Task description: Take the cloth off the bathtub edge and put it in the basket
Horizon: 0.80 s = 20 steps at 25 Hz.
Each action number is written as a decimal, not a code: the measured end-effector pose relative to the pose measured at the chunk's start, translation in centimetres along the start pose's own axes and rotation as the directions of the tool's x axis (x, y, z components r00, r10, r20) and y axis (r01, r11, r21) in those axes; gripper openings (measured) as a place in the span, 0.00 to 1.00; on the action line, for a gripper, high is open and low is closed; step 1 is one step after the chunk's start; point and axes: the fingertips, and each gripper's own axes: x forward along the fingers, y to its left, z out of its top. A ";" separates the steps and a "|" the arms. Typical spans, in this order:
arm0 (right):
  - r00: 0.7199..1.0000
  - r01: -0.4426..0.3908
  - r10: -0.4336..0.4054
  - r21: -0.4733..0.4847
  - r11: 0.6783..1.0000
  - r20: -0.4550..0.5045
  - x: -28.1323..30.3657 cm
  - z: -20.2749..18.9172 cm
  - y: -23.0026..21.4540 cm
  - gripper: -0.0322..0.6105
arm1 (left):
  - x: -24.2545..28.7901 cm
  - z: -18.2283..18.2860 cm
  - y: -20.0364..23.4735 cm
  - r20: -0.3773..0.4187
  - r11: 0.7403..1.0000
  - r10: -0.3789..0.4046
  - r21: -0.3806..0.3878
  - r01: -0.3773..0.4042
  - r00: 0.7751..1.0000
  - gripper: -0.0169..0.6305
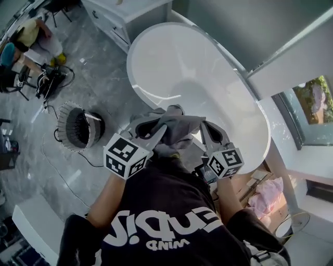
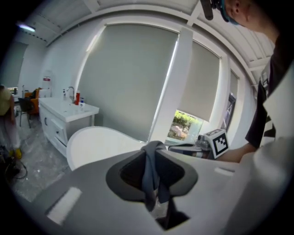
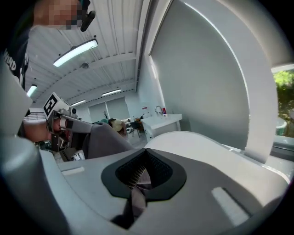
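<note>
The grey cloth [image 1: 176, 127] is lifted off the white bathtub [image 1: 208, 78] and hangs bunched between both grippers, over the tub's near rim. My left gripper [image 1: 162, 129] is shut on a fold of the cloth [image 2: 150, 176], which runs down between its pads. From the other side my right gripper [image 1: 204, 126] is shut on a thin edge of the cloth [image 3: 138, 190]. In the right gripper view the cloth's bulk [image 3: 103, 140] drapes below the left gripper [image 3: 69, 123]. The round ribbed basket [image 1: 78, 124] stands on the floor, left of the tub.
A white vanity cabinet [image 1: 122, 15] stands beyond the tub's far end. A black cable [image 1: 62, 174] trails over the floor by the basket. A pink bundle [image 1: 268, 196] lies at the right, a window [image 1: 312, 98] above it. A person [image 1: 31, 36] sits far left.
</note>
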 end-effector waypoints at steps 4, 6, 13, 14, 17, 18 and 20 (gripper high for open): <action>0.991 -0.127 0.126 -0.031 0.991 -0.049 4.0 -0.5 4.0 0.06 | -4.1 -1.0 3.3 0.042 0.990 0.131 -0.061 -0.129 0.990 0.12; 0.977 -0.207 0.203 -0.055 0.977 -0.070 6.0 -0.4 6.6 0.06 | -6.6 -1.4 4.8 0.065 0.977 0.200 -0.091 -0.194 0.978 0.12; 0.904 -0.422 0.407 -0.116 0.899 -0.128 11.4 0.2 15.6 0.06 | -15.0 -3.2 8.5 0.114 0.910 0.394 -0.190 -0.369 0.912 0.12; 0.894 -0.444 0.428 -0.122 0.888 -0.134 12.0 0.2 16.8 0.06 | -16.1 -3.6 9.0 0.117 0.898 0.417 -0.205 -0.389 0.901 0.12; 0.863 -0.500 0.480 -0.131 0.856 -0.157 13.5 0.1 20.1 0.06 | -19.0 -4.7 10.2 0.116 0.865 0.473 -0.247 -0.436 0.873 0.12; 0.852 -0.518 0.496 -0.133 0.845 -0.166 14.0 0.0 21.2 0.06 | -20.0 -5.1 10.5 0.114 0.855 0.490 -0.259 -0.450 0.864 0.12; 0.828 -0.555 0.530 -0.137 0.821 -0.183 14.9 -0.4 23.6 0.06 | -22.0 -6.1 11.2 0.109 0.831 0.523 -0.284 -0.478 0.845 0.12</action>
